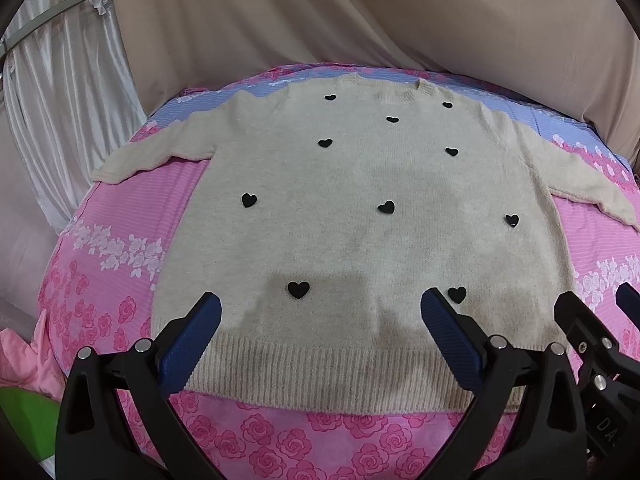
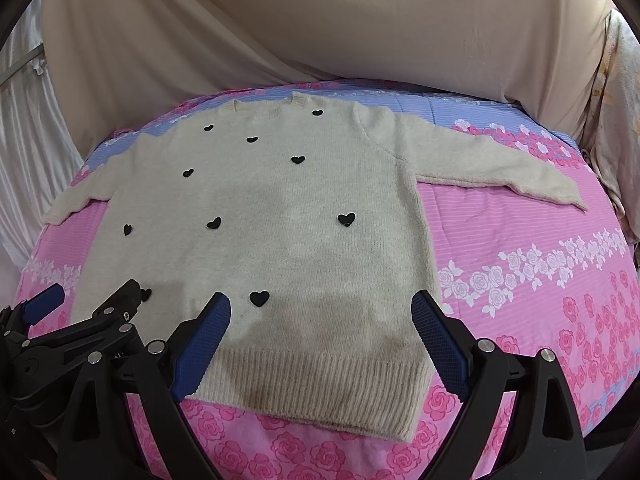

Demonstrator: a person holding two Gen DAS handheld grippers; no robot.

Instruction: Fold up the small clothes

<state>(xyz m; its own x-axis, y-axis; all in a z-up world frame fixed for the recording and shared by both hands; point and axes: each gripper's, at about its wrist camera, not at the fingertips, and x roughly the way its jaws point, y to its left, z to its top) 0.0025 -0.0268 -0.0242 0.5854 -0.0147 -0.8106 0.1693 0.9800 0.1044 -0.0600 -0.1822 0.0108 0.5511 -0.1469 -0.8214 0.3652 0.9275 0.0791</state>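
A small cream knit sweater [image 1: 360,232] with black heart patches lies flat, front up, on a pink rose-print bedspread [image 1: 112,248], sleeves spread out to both sides, ribbed hem nearest me. It also shows in the right wrist view [image 2: 280,248]. My left gripper [image 1: 320,304] is open and empty, hovering above the hem's left and middle part. My right gripper [image 2: 320,304] is open and empty above the hem's right part. Each gripper shows at the edge of the other's view: the right one [image 1: 600,320], the left one [image 2: 88,312].
A beige draped sheet [image 1: 360,20] hangs behind the bed. White satin curtains [image 1: 60,80] hang at the left. A pink garment and something green [image 1: 20,400] lie at the near left. The bedspread [image 2: 540,280] stretches bare to the right of the sweater.
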